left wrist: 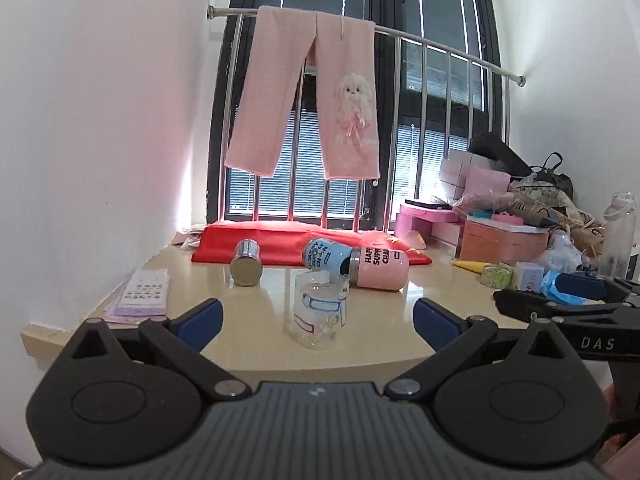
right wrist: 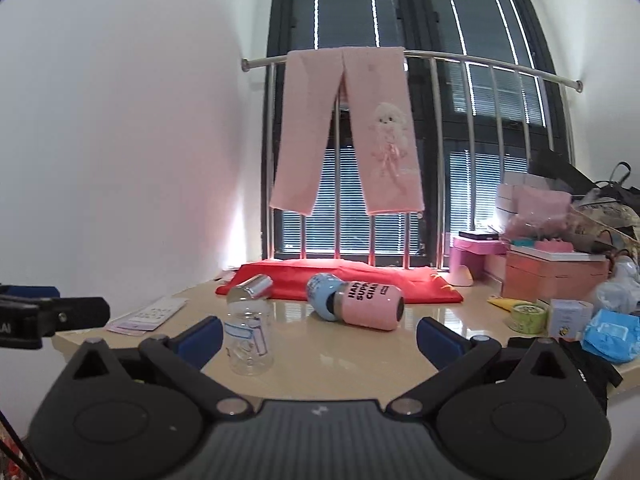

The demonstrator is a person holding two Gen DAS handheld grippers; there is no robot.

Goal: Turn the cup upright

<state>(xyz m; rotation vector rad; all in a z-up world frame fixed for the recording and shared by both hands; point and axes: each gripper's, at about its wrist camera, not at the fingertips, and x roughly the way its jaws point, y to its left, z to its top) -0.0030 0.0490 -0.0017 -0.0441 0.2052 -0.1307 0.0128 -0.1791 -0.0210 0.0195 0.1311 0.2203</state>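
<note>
Two grippers, left [left wrist: 316, 316] and right [right wrist: 318, 334], wide open, empty, short of table [left wrist: 400, 320]; glass [left wrist: 320, 308] inverted, flask [left wrist: 376, 268] toppled, awaiting flip.

The pink cup [left wrist: 380, 270] lying on its side on the tabletop [left wrist: 260, 320] carried dark block lettering in three lines, partly cut off by its curve: "HAR", "SUPP" and "CHA" in the left wrist view, "HAR", "SUP" and "CHA" [right wrist: 366, 294] in the right wrist view. Its blue lid end [left wrist: 320, 254] bore dark print too small to read. The arm of the right tool [left wrist: 596, 344] showed the pale letters "DAS". The left tool [right wrist: 16, 330] showed "LAI" at the frame edge.
</note>
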